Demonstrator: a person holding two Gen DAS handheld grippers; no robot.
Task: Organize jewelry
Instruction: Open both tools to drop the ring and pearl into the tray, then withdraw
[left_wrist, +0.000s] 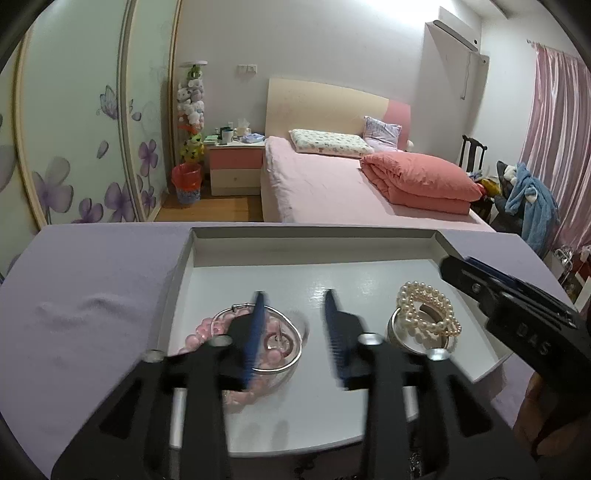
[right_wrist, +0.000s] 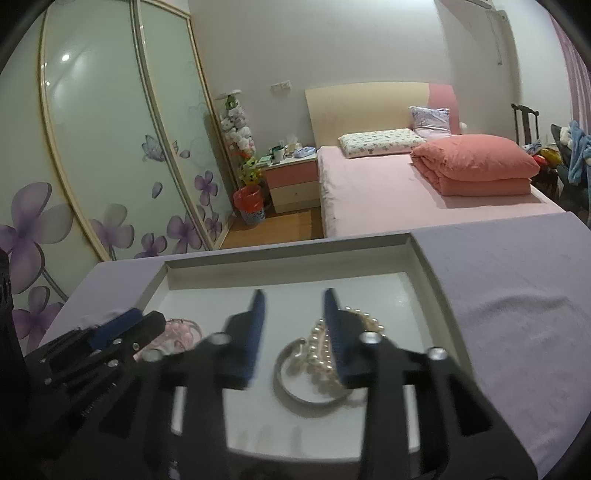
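A shallow white tray (left_wrist: 436, 242) sits on the lilac cloth (left_wrist: 92, 288), its long side running across in front of both grippers. On its left lies a silver bangle (left_wrist: 291, 354), flat, ringed round pink beads (left_wrist: 192, 338); on the right a pearl bracelet (left_wrist: 424, 306) drapes over a second silver bangle (right_wrist: 291, 391). The left gripper (left_wrist: 293, 306) hangs over the pink heap, fingers spread, holding nothing. The right gripper (right_wrist: 293, 306) hovers above the pearls, also spread. Beyond stands a pink bed (left_wrist: 332, 184).

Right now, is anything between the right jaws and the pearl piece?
Nothing visible. The right gripper hangs open over the white tray, and the pearl piece lies on a silver bangle, uncovered.
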